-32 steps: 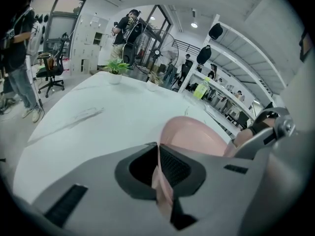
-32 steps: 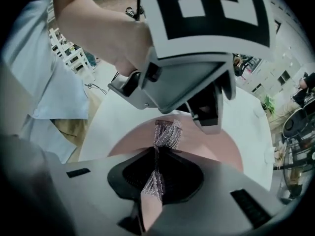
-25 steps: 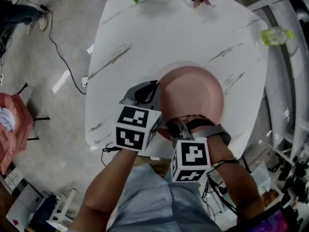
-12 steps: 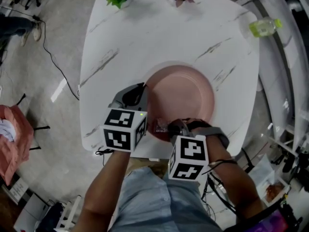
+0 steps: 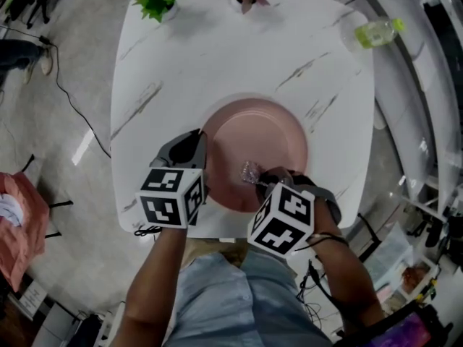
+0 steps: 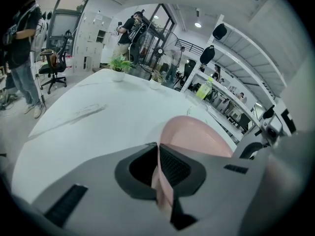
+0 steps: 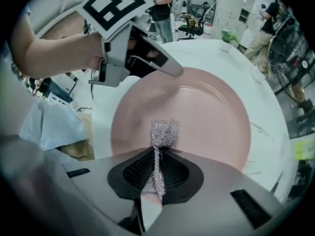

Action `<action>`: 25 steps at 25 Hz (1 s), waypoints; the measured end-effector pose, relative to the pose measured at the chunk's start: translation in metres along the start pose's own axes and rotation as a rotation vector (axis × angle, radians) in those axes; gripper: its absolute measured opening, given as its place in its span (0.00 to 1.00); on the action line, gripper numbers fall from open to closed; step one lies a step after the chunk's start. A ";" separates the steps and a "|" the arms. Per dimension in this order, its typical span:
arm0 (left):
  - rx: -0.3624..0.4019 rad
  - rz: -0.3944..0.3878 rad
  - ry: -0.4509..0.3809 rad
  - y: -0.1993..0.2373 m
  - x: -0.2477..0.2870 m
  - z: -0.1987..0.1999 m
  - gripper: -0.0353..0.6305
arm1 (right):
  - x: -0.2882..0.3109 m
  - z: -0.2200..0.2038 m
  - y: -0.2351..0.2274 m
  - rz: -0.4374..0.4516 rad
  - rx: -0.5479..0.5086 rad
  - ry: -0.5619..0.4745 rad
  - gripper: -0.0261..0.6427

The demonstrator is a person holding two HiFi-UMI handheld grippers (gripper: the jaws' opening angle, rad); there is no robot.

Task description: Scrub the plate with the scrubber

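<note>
Just beyond the tips of the right tongs (image 7: 157, 154), the scrubber (image 7: 164, 133) is bunching into a silvery mesh wad. Its tail is running back between the pads, which are closing tightly on it. These tongs are pointing steeply down. The wad's long axis is lying along their line, and its end seems to be touching the plate (image 7: 206, 107) on the part nearest the person.

Ahead of these tongs, most of the pink plate is lying open, with its middle and far rim farther from the person than the wad. Off to their left side, the left tongs (image 5: 200, 142) are slanting in over the desk (image 5: 217, 49). Their jaws are nearly together and are pinching the plate's left rim, which is showing edge-on between the pads in the left gripper view.

Judging from this, the left tongs are serving as the anchor. The right tongs are the nearer pair to the plate's centre, so the coming strokes would likely need to be carrying the wad forward and away from the clamped rim.
</note>
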State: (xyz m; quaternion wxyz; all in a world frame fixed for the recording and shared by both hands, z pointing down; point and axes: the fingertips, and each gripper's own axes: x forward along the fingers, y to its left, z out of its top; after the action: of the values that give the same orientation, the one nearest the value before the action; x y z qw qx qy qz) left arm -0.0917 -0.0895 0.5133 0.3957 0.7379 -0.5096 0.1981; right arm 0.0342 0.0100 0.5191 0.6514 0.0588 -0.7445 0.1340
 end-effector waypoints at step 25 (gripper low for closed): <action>0.022 -0.037 0.060 -0.006 0.001 -0.003 0.07 | -0.013 0.001 -0.116 -0.156 0.234 0.018 0.12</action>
State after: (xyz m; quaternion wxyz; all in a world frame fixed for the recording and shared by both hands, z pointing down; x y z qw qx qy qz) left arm -0.0860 -0.0867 0.5131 0.4061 0.7452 -0.4817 0.2185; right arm 0.0654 -0.1027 0.5199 0.6553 0.1908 -0.7110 0.1694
